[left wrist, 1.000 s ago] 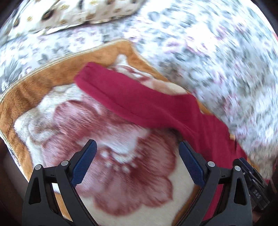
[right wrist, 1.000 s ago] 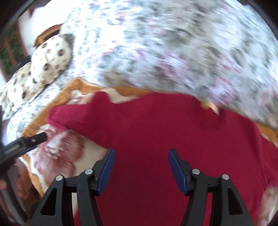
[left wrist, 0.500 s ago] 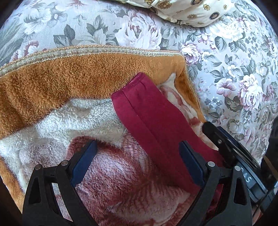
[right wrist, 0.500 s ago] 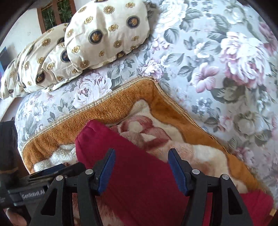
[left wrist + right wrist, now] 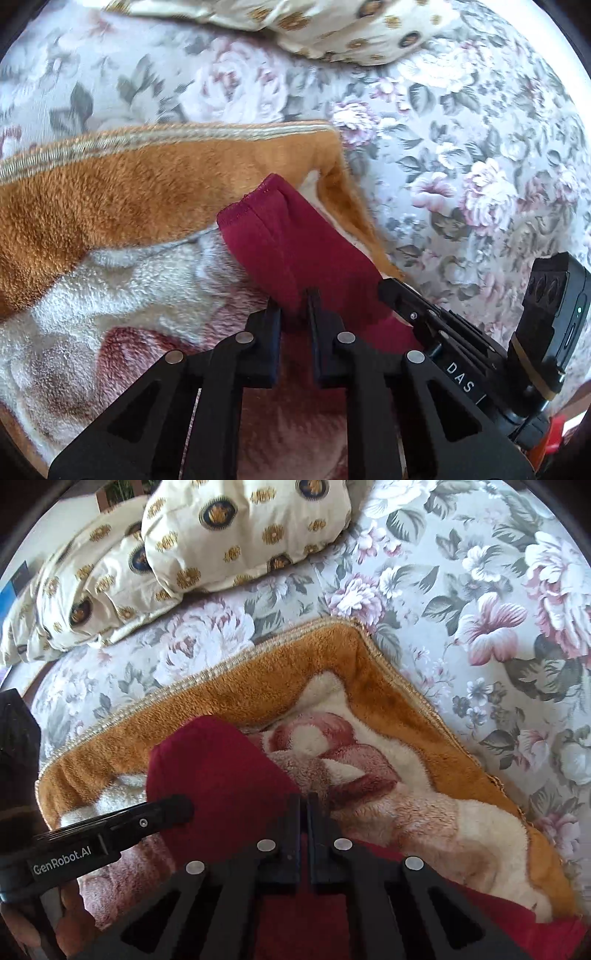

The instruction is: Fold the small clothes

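A dark red shirt lies on a plush blanket; its long sleeve (image 5: 291,240) stretches away from me in the left wrist view. My left gripper (image 5: 294,306) is shut on the sleeve near its base. My right gripper (image 5: 306,805) is shut on the red shirt (image 5: 218,764) along the sleeve's right edge. The right gripper's body (image 5: 436,325) shows beside the sleeve in the left view, and the left gripper's body (image 5: 122,827) shows at the left of the right view. The rest of the shirt is hidden under the grippers.
The orange-bordered blanket (image 5: 258,690) with a rose pattern lies on a floral bedsheet (image 5: 480,590). Cream pillows (image 5: 221,531) with gold medallions lie at the far side of the bed (image 5: 332,29).
Both grippers were open above the sleeve half a second ago; both have now shut on the red fabric. The views have moved closer to the sleeve.
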A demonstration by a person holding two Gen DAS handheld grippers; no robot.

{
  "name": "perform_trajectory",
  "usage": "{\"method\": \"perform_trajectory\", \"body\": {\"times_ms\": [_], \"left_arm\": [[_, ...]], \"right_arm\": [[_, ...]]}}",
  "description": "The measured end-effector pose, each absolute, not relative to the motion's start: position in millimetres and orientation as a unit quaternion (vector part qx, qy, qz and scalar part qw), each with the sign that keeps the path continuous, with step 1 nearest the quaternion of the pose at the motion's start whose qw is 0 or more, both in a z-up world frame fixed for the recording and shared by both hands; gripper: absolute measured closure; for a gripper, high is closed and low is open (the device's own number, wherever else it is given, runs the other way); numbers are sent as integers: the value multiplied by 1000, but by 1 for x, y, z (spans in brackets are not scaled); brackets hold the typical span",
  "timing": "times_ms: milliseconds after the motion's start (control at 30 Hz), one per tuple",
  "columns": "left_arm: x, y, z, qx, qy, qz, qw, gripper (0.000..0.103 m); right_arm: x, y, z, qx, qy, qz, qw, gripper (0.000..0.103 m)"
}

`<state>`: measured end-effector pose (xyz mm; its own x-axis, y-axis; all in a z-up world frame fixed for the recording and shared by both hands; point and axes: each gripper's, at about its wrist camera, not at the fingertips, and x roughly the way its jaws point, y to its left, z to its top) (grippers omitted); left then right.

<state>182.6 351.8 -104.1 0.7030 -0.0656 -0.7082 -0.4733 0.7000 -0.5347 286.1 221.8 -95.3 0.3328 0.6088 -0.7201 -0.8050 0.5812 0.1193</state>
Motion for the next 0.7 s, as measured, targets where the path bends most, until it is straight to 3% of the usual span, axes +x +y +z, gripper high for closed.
{"method": "perform_trajectory", "body": {"times_ms": [233,400,500,700], "left_arm": [[176,253,-10,-316,322,-21,892,94],[169,135,34,-260,320,-153,898,94],[166,65,20,-224,345,-199,890,94],[166,-33,-56,-137,445,-232,854,94]], "right_arm": [[270,110,-16,-20,323,428,844,101],[248,-5,25,40,290,391,872,101],[242,-71,15,59,300,337,891,101],[248,-193,-47,55,377,150,912,99]]}}
